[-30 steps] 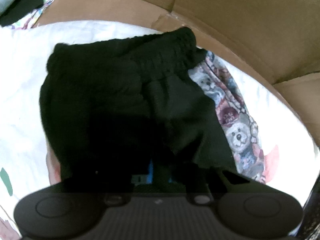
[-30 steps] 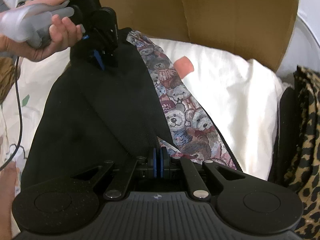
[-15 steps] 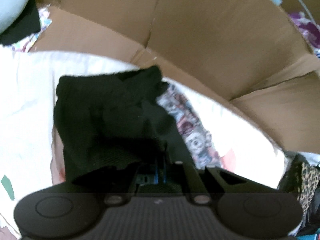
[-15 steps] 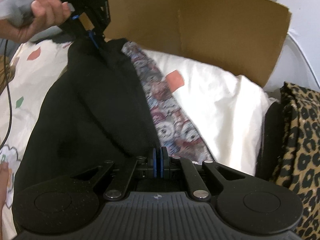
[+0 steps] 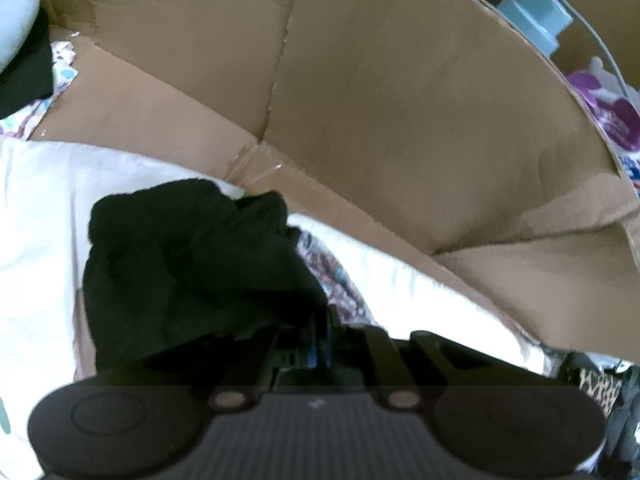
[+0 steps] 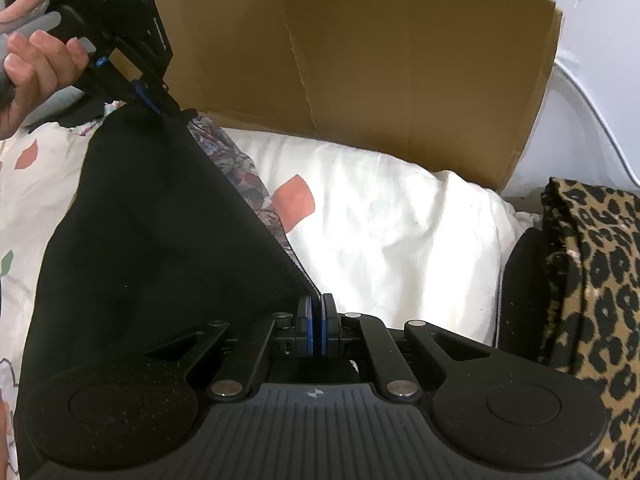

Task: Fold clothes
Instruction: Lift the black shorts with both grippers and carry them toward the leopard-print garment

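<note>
- Now the black garment [image 6: 160, 248] is held up between the two grippers, above the white bedding [image 6: 384, 208], in front of the cardboard box [image 6: 360, 60].
- Left gripper [image 6: 158, 106]: its jaws are together on one corner of the garment, at the higher end. In the left wrist view the cloth bunches just in front of the blue pads [image 5: 322, 340].
- Right gripper [image 6: 316, 314]: its jaws are together too, and they pinch the near edge of the cloth.
- The edge between the two grips looks tight and straight. I think it is good to keep this tension, so the fold line stays clean.
- Underneath, a patterned cloth [image 6: 236, 168] lies beside the black one. The move should lift only the black garment and not drag this one.
- To fold well, both hands should travel together and lay the held edge flat on the lower part, and only then let the pads go apart.
- The leopard print fabric [image 6: 592, 280] at the right is near; keep the right hand away from it.
</note>
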Available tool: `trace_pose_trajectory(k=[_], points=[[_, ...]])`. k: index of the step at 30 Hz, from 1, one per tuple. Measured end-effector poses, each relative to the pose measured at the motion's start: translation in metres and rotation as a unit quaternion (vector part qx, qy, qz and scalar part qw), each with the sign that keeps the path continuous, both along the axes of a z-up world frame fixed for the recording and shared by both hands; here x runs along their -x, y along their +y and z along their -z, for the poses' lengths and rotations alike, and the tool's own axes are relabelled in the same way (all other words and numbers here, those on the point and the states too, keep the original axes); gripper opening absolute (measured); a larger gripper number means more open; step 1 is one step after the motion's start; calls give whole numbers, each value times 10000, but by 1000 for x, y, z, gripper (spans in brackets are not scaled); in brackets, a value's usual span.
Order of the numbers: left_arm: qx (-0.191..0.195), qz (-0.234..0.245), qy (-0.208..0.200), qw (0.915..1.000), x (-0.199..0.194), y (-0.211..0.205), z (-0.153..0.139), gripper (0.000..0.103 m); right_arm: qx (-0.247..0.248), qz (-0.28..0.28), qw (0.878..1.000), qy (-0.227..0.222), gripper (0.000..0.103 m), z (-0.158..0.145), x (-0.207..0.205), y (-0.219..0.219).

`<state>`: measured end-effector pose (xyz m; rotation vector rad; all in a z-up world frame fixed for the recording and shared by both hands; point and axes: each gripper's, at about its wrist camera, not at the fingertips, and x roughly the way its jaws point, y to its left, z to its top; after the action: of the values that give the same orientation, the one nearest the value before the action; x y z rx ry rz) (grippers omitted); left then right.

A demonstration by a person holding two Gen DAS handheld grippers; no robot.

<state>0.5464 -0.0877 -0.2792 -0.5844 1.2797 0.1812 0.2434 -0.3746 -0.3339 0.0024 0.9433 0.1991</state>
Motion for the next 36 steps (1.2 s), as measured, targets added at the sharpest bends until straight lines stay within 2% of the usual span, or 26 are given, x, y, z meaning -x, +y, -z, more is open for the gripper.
trace_pose_trajectory(k=[8,12,18,20,22,26,29,31,36], points=[[-86,99,34,9999,-24,-9,10,5,-21,14,9996,276,1,19,-19,1],[-176,224,16,9996,-34,-17,25,5,-9,48,9992,385,2,26,-24,1],[-118,412,-51,9991,-37,-20,45,14,-345,229,9988,279,10,10,-10,-19],[-67,479,-108,9988,-34,-19,42,30,-493,266,9981,244,14,1,2,-30],[-106,587,-163,9981,-30,-19,35,39,-508,318,9980,209,22,-6,16,-41],[-283,899,-254,9952,-20,-25,20,48,-436,469,9977,230,22,-12,43,-59],[-475,1207,-331,9910,-11,-29,9,51,-339,483,9978,316,26,-15,61,-67],[-603,1411,-381,9874,-6,-31,2,52,-225,443,9982,326,38,-18,73,-69],[-981,1786,-435,9780,16,-30,-10,53,-180,665,9967,435,40,-21,98,-80]])
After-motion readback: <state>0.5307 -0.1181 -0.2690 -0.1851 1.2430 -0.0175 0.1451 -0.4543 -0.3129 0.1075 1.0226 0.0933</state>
